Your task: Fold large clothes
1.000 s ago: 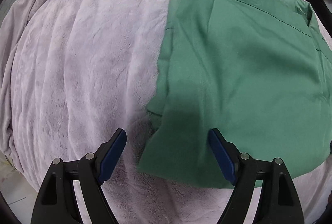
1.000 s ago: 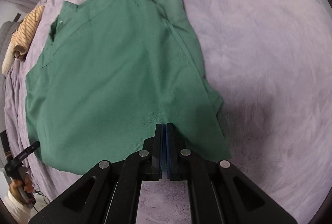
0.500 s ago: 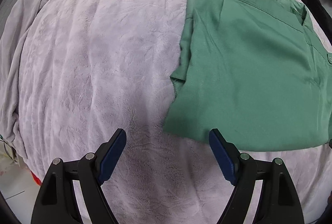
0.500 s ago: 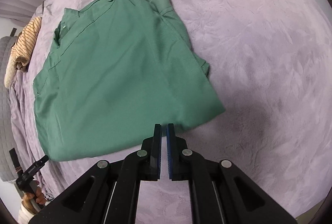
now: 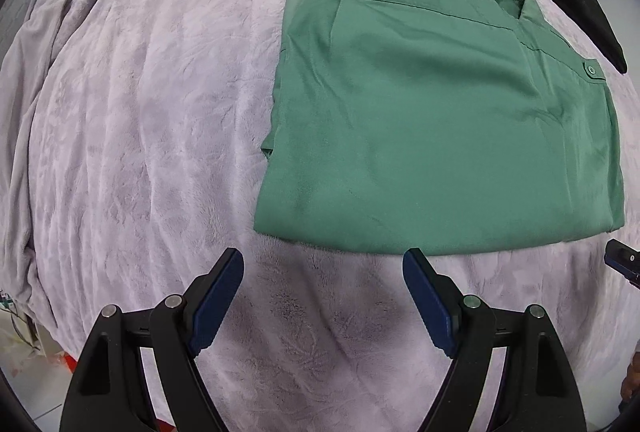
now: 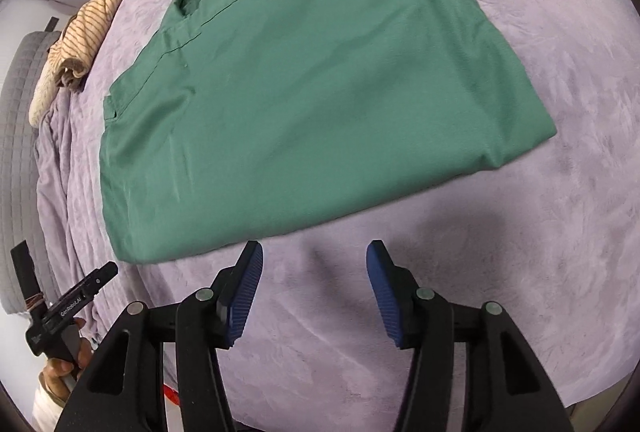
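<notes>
The green shirt (image 5: 436, 127) lies folded into a compact rectangle on the lilac blanket (image 5: 152, 135), collar at the far end and folded hem nearest the grippers, so its long axis seems to run from near edge to collar. The left gripper (image 5: 323, 286) hangs wide open over bare blanket, holding nothing. The right gripper (image 6: 315, 274) has just been opening its jaws, now about half apart with nothing between them. A likely risk: the plush blanket could drag the lower layers and spoil the fold if a gripper catches the near hem.
</notes>
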{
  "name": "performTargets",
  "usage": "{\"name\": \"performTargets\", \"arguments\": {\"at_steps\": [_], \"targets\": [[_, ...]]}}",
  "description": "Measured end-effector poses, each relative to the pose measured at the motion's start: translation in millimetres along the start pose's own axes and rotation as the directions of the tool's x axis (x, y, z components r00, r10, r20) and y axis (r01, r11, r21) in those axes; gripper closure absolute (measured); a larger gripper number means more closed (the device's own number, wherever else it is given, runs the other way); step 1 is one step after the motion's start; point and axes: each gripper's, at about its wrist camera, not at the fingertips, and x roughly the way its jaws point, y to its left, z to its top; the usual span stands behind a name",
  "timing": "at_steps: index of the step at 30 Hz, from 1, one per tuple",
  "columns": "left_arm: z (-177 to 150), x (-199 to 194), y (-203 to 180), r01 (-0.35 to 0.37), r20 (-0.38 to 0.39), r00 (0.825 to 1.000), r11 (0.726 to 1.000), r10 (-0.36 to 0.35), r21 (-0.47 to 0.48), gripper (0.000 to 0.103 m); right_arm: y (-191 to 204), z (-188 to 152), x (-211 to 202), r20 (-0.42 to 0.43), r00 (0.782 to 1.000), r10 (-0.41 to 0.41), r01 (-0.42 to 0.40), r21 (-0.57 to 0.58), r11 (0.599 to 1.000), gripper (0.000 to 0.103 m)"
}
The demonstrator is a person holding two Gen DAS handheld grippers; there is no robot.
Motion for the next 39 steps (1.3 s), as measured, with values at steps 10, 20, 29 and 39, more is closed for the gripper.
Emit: {"name": "performTargets", "arguments": {"at_steps": [10, 20, 29, 39], "targets": [[-12.4, -8.7, 18.9, 0.021, 0.012, 1.000, 1.000, -0.021, -0.019, 0.000, 48.0, -10.6, 10.4, -0.018, 1.000, 0.004, -0.005, -0.065, 0.998, 0.032], [-8.2, -11.2, 25.7, 0.041, -0.001, 0.999, 0.999, -0.041, -0.008, 0.000, 83.5, -11.6, 6.4, 0.027, 1.000, -0.008, 0.012, -0.140, 0.990, 0.017], [-1.2, -2.6, 28.3, 0.019, -0.007, 1.000, 1.000, -0.019, -0.015, 0.000, 104.7, -16.1, 9.8, 0.024, 1.000, 0.017, -0.012, -0.193, 0.981, 0.000], [-4.6, 3.6, 35.9, 0.058, -0.021, 0.998, 0.998, -0.058, -0.032, 0.000, 97.9, -24.6, 33.4, -0.101, 0.995, 0.022, -0.036, -0.145, 0.989, 0.000]]}}
